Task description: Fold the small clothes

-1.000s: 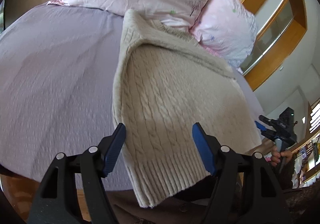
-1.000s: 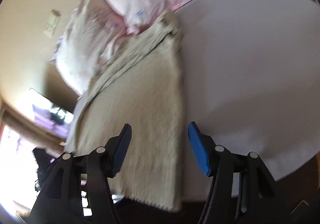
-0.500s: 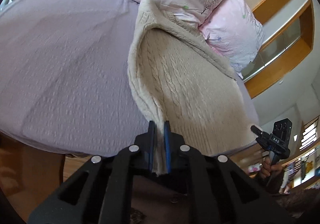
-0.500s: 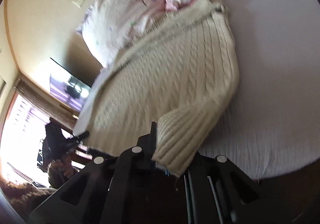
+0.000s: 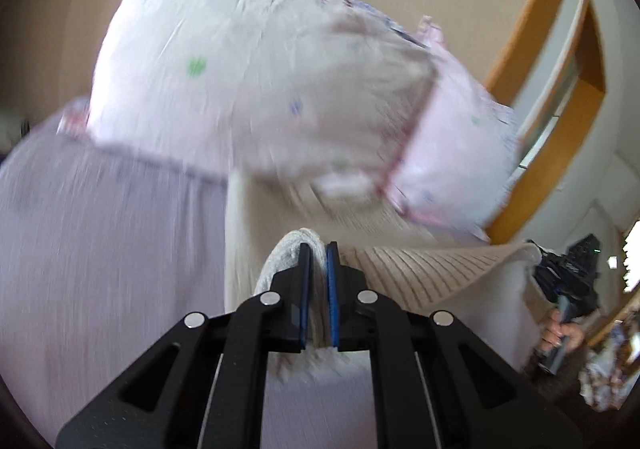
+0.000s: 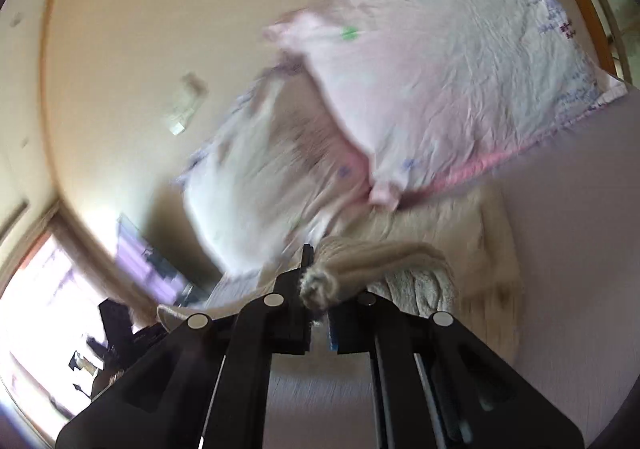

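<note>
- In the left wrist view, the lavender bedspread [image 5: 100, 249] lay to the left of the fingers, blurred by motion.
- Ahead of the fingers and above them, a pale floral pillow [image 5: 248, 81] leaned against the beige wall, with a pink pillow [image 5: 452, 153] just beside it on the right.
- The left gripper [image 5: 318, 269] had its blue-padded fingers [image 5: 304, 289] pressed together on a bunched edge of the cream cable-knit sweater [image 5: 424, 273], which was lifted off the bed at that point.
- From the pinch, the ribbed hem of the sweater stretched away to the right, toward the right gripper, seen far right as a dark shape held in a hand [image 5: 560, 333].
- In the right wrist view, a bright window and a dark screen lay to the left of the fingers, below the wall.
- The right gripper [image 6: 318, 289] pinched a rolled wad of the sweater [image 6: 360, 261] between its fingers; the wad bulged over the right finger and hid its tip.
- Beyond the fingers, the rest of the sweater lay on the bed, reaching up to the pillows.
- To the right of the fingers was the bedspread [image 6: 580, 229].
</note>
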Action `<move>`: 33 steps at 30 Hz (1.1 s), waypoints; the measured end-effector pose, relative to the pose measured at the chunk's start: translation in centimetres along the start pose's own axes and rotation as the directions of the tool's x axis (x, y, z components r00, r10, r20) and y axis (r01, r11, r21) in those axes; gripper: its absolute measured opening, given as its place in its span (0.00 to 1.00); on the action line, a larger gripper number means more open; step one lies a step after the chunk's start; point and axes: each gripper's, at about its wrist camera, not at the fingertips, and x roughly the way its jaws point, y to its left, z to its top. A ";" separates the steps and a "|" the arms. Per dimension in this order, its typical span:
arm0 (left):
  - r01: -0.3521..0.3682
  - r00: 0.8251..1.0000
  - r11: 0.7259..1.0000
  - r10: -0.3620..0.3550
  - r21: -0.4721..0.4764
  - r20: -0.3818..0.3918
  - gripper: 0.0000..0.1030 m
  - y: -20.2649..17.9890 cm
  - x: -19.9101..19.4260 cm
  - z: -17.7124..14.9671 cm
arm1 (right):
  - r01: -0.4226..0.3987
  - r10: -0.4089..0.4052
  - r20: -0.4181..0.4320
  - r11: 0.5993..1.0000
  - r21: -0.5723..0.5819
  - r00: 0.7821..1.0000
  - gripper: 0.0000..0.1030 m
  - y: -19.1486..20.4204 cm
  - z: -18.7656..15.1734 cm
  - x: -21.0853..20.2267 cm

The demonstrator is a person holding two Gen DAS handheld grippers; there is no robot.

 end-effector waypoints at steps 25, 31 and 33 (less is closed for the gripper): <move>-0.072 0.960 0.969 0.004 -0.234 -0.279 0.67 6.8 10.3 -1.8 | 0.165 -0.174 0.040 0.972 0.168 0.984 0.91 -9.4 1.0 5.6; -0.059 0.961 0.928 -0.047 -0.367 -0.272 0.17 7.7 12.8 -1.8 | 0.124 -0.136 0.051 0.975 0.184 0.989 0.91 -9.8 0.9 5.7; -0.008 0.959 0.888 -0.123 -0.460 -0.254 0.15 8.4 12.9 -2.1 | 0.114 -0.125 0.054 0.978 0.172 0.991 0.91 -9.6 1.0 5.4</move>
